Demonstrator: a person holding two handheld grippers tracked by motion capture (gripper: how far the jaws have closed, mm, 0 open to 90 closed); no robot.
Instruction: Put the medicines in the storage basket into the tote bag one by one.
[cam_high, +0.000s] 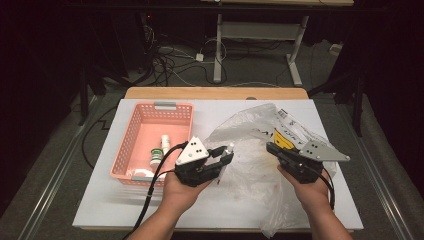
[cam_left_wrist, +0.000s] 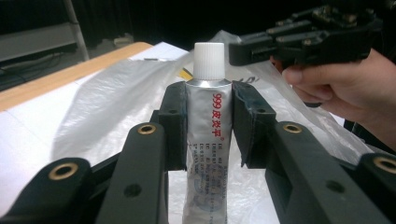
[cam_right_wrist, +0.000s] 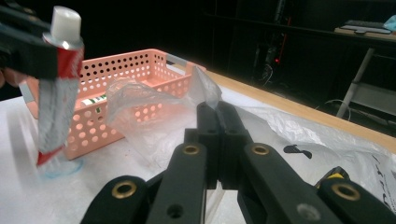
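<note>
Left claw (cam_left_wrist: 208, 126) clamps the ointment tube (cam_left_wrist: 205, 154); right claw (cam_right_wrist: 218, 109) pinches shut on the plastic bag (cam_right_wrist: 154, 116)

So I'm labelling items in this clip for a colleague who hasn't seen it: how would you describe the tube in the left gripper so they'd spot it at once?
Start at the pink basket on the white table; just to its right, the left gripper is shut on the tube. It is a silver tube with a white screw cap and red print, held away from the small bottles in the basket and the plastic bag that the right gripper pinches.
</note>
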